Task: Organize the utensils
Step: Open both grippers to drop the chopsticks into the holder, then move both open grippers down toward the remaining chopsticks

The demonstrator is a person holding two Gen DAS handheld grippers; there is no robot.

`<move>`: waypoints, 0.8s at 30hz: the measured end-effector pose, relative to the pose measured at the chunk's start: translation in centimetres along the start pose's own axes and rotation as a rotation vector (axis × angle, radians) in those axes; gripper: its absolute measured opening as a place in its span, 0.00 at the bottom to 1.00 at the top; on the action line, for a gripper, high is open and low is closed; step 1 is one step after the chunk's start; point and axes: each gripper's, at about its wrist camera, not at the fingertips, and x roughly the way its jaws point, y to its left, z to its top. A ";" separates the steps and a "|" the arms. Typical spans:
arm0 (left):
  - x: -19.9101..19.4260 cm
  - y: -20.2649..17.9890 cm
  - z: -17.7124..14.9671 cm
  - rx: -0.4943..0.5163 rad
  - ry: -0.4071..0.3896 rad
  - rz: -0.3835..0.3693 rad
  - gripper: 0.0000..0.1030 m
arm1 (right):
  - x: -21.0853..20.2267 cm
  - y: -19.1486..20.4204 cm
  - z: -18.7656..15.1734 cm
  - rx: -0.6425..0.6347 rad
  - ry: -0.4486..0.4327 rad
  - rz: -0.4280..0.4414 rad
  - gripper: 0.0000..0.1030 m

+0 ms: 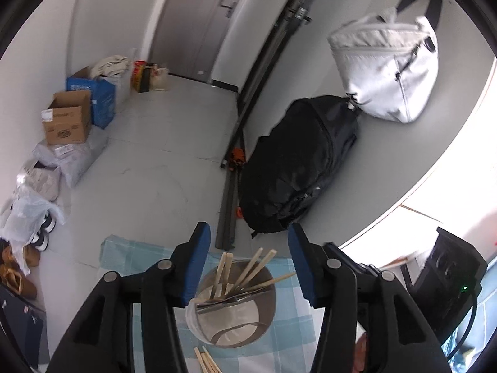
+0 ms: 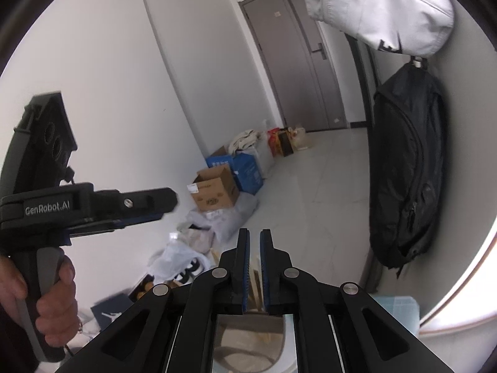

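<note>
Below, the left hand-held gripper [image 1: 248, 239] gapes empty over wooden chopsticks [image 1: 248, 272] in a round cup [image 1: 264, 317].

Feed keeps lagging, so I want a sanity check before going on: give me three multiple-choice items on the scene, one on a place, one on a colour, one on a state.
1. Where do the upright chopsticks stand?
A flat on the floor
B in the round cup
C in a drawer

2. What colour is the cloth under the cup?
A red
B plain black
C light blue checks

3. How do the left gripper jaws stand?
A open, empty
B shut on a chopstick
C shut on the cup

Answers:
1 B, they lean inside the cup.
2 C, pale blue squares show.
3 A, its pads stand wide apart above the cup.
</note>
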 end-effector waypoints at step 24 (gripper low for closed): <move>-6.3 -3.5 -3.9 0.101 -0.105 0.136 0.60 | -9.1 4.0 -1.6 -0.028 -0.100 -0.006 0.66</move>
